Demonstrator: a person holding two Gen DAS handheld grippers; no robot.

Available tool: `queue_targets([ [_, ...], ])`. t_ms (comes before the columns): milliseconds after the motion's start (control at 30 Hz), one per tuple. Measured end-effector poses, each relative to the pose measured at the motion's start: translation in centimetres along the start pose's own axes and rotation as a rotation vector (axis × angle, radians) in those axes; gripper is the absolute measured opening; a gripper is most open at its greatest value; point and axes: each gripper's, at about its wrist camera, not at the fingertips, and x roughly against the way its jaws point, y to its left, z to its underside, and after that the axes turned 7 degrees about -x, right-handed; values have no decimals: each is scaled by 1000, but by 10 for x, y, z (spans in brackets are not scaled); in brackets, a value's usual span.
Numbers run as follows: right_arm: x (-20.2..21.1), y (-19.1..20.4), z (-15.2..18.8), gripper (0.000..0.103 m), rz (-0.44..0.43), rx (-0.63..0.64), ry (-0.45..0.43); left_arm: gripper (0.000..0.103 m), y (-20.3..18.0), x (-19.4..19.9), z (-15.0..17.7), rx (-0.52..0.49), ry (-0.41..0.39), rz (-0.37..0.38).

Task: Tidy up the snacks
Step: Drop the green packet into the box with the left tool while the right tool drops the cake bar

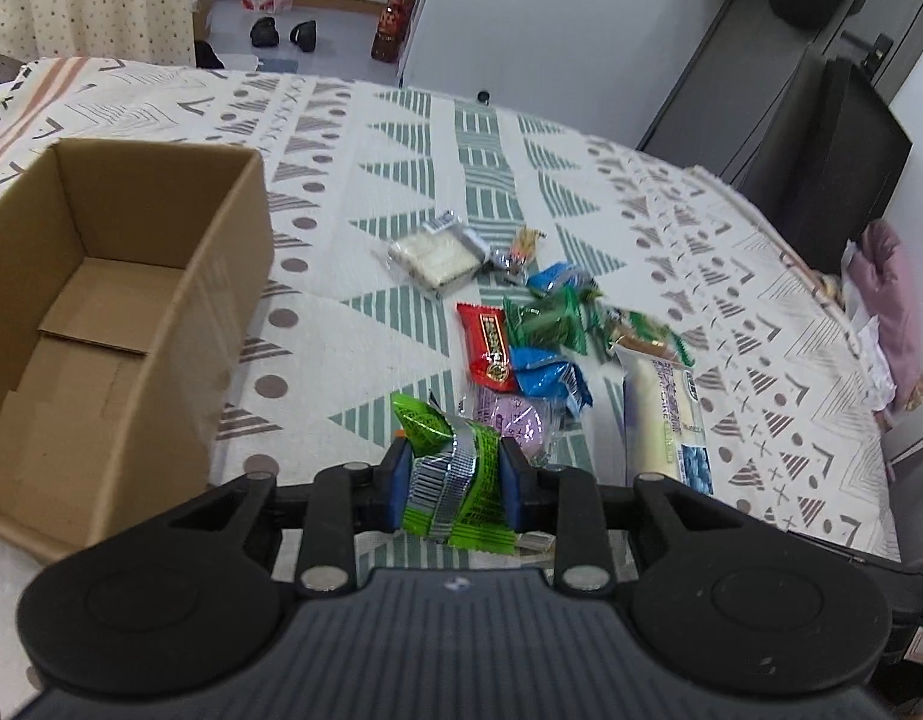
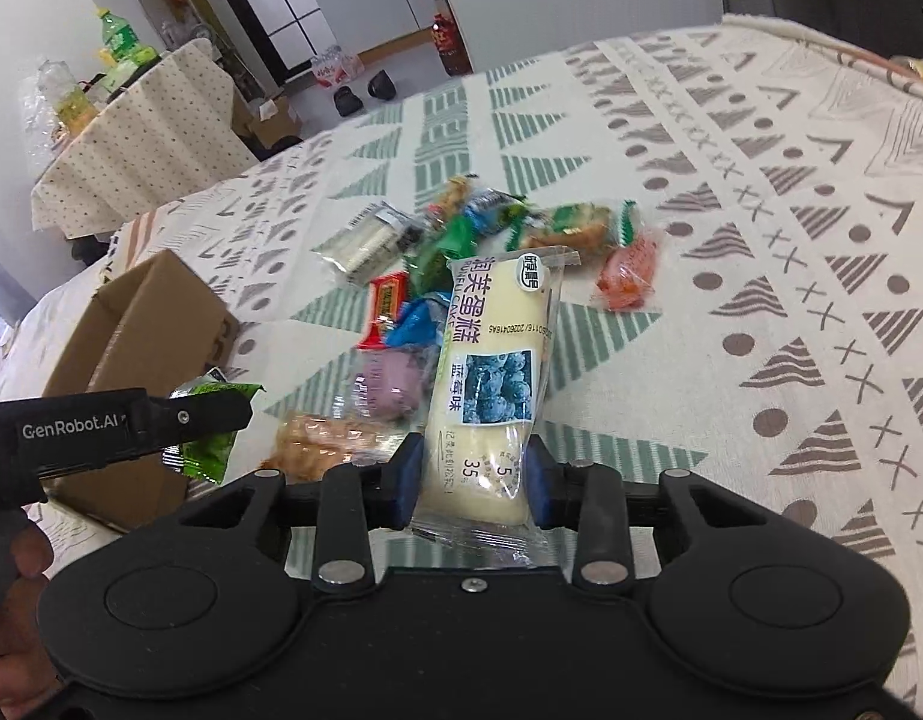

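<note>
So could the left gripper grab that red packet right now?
Probably not yet: the left gripper is already shut on a green packet. The red packet lies uncovered just ahead, so the way is otherwise free.

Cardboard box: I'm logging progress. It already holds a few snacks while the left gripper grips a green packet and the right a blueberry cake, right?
Not quite: the cardboard box is empty, as the left wrist view shows. The left gripper does grip the green packet, the right gripper the blueberry cake.
</note>
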Motion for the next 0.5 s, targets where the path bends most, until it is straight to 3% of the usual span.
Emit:
queue_targets([
  [500,27,60,4,34,-50,42,-37,29,30,54,-4,65,-124,11],
])
